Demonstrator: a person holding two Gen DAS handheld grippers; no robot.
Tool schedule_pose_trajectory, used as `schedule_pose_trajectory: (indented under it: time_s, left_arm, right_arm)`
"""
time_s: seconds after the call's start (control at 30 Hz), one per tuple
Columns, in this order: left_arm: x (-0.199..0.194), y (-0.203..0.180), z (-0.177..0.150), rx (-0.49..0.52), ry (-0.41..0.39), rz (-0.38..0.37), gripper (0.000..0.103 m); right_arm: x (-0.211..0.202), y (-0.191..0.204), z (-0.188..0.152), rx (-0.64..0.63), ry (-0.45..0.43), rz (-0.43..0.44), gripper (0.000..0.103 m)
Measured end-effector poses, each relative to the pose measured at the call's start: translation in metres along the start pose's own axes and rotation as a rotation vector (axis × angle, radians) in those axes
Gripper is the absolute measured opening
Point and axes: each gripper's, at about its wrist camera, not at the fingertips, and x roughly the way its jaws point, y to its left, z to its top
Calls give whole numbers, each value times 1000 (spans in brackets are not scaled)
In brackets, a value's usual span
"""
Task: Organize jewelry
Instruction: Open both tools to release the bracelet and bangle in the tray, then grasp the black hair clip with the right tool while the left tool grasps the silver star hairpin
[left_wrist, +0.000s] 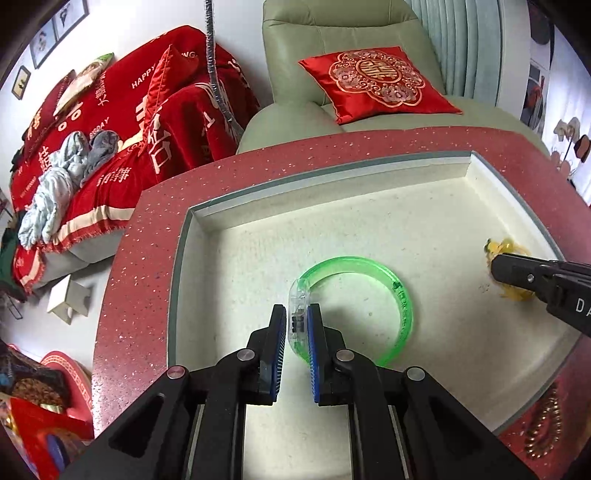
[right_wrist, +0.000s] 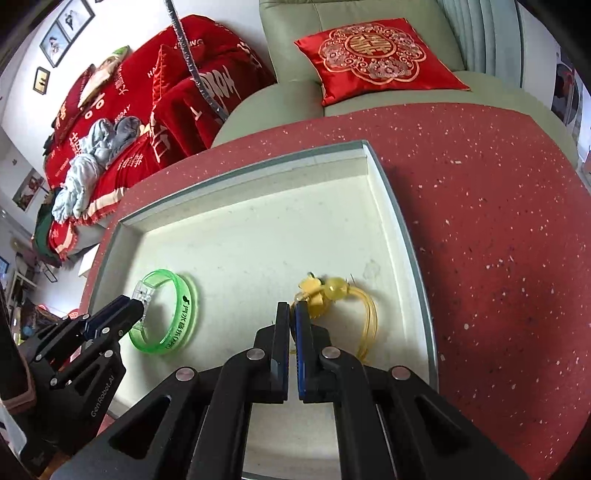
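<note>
A green translucent bracelet (left_wrist: 400, 295) with a clear clasp lies in the white tray (left_wrist: 332, 206). My left gripper (left_wrist: 297, 314) is shut on the bracelet's clear clasp. The bracelet shows in the right wrist view (right_wrist: 184, 314) too, with my left gripper (right_wrist: 138, 308) on it. A yellow hair ornament (right_wrist: 325, 291) with thin yellow strands lies at the tray's right side (right_wrist: 406, 240). My right gripper (right_wrist: 293, 314) is shut on the ornament's near edge. In the left wrist view my right gripper (left_wrist: 496, 267) covers part of the ornament (left_wrist: 504, 247).
The tray sits on a red speckled table (right_wrist: 480, 221). A beaded bracelet (left_wrist: 546, 424) lies on the table right of the tray. A pale green sofa with a red cushion (left_wrist: 376, 81) stands behind the table. A red blanket (left_wrist: 129, 129) covers the left seat.
</note>
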Motion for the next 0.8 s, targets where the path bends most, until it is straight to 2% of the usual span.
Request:
schedule_pose_trajectory:
  time_s: [0.17,0.2,0.23,0.27,0.33,0.47,0.5,0.57,0.8]
  left_arm:
    - [-8,10,0,-57,-17,-41,31]
    - [-10,12,-1,-67,-22,-41,54]
    - [-12,15,-1,-81,-30,-38,95]
    - [-16,17,-2,-97,-45,-28,103]
    - [-26,21,-3,-112,-97,-13,103]
    - [-40,25,-5,-105,-92,-24,103]
    - [-46,27,-7,-106,-102,-26,103]
    - [-61,28,-14,-100,-117,-46,103]
    - [-108,34,-59,-68,-126,-112,103]
  right_arm:
    - [-15,-2,-2,34,-20,52,6]
    - [-17,-2,-1,40,-25,60,9]
    - [-23,-3,-2,52,-33,73,20]
    - [-28,-4,-3,65,-43,86,41]
    - [-39,-5,-7,78,-64,96,54]
    - [-62,-1,-18,82,-84,108,56]
    - [-68,0,-22,78,-91,110,59]
    - [-80,2,-31,65,-101,106,71]
    - [-126,16,-84,0,-112,92,71]
